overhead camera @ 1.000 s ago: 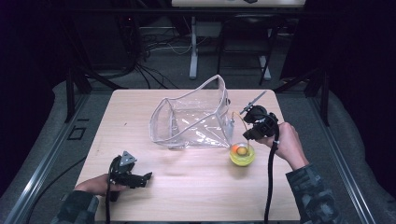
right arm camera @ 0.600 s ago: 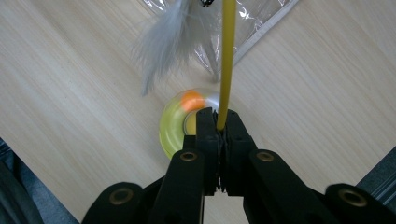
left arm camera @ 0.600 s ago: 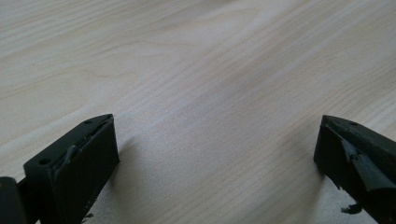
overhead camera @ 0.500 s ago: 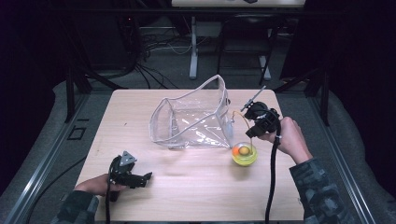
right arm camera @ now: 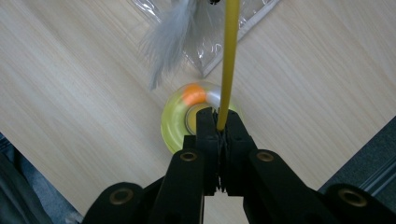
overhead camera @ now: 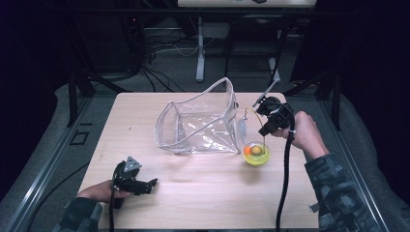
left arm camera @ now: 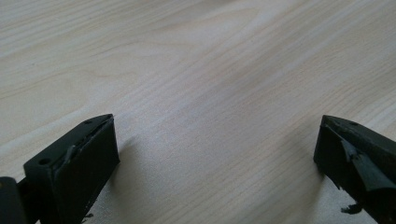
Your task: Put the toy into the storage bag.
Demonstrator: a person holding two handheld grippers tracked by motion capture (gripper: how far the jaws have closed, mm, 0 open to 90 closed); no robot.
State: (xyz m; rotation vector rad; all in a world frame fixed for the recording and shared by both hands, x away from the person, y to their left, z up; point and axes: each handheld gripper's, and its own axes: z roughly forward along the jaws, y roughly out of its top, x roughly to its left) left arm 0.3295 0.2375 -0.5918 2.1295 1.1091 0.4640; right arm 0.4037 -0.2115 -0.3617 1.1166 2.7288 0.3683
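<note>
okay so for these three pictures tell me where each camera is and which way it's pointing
High view: above the person's side, facing forward and down on the table; forearms, both hands, left gripper and right gripper show.
Left gripper view: rides the left gripper, facing bare tabletop; its two jaws stand wide apart.
Right gripper view: rides the right gripper, looking down on the yellow ring toy; jaws clamp a yellow wand with a feather.
Shared: the ring toy, feather and clear bag appear in the high and right gripper views.
</note>
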